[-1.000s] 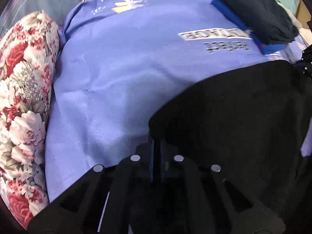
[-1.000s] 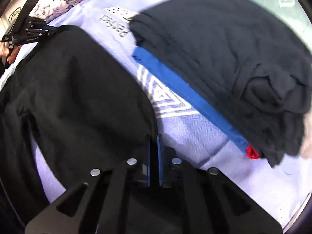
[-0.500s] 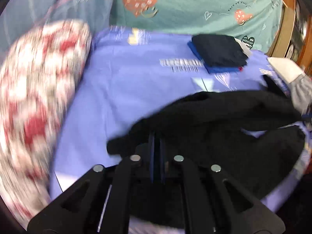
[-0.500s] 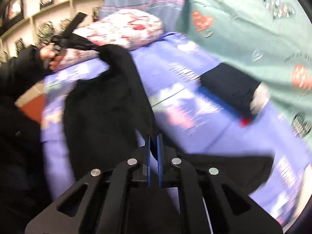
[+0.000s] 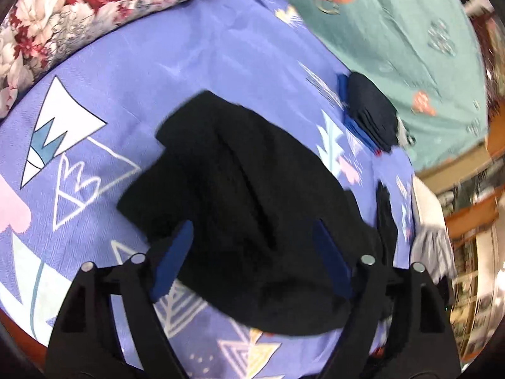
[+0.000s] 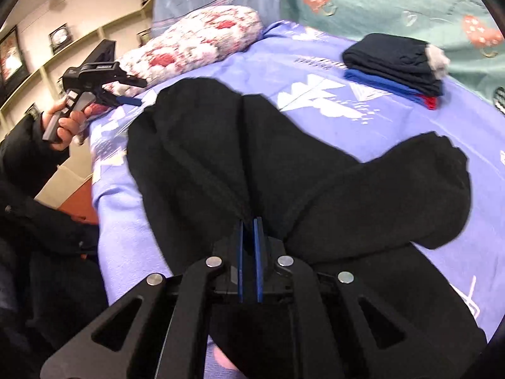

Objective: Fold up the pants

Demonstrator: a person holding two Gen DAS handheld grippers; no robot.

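Pants: black pants [image 6: 202, 164] lie on the bed, folded over on themselves, one leg end [image 6: 419, 189] angled out to the right in the right wrist view; in the left wrist view the same pants [image 5: 246, 195] lie in a heap below the spread fingers.
Right gripper: the right gripper [image 6: 249, 230] has its blue pads pressed together, pinching a fold of the pants.
Left gripper: the left gripper [image 5: 252, 246] has just been opening; its jaws stand wide apart above the fabric, gripping nothing. In the right wrist view it [image 6: 132, 101] sits at the bed's left edge, held by a hand [image 6: 63, 123] in a dark sleeve.
Surface: lilac bedsheet [image 6: 315, 117] printed with white triangular tree shapes.
On the sheet: a stack of folded dark clothes [image 6: 394, 60], blue and red edges beneath, well apart from the pants.
Bed head: floral pillow [image 6: 195, 44] in red and white; teal heart-print cloth [image 6: 394, 0] behind.
Room: pale wall with shelves [image 6: 79, 41] holding framed items.
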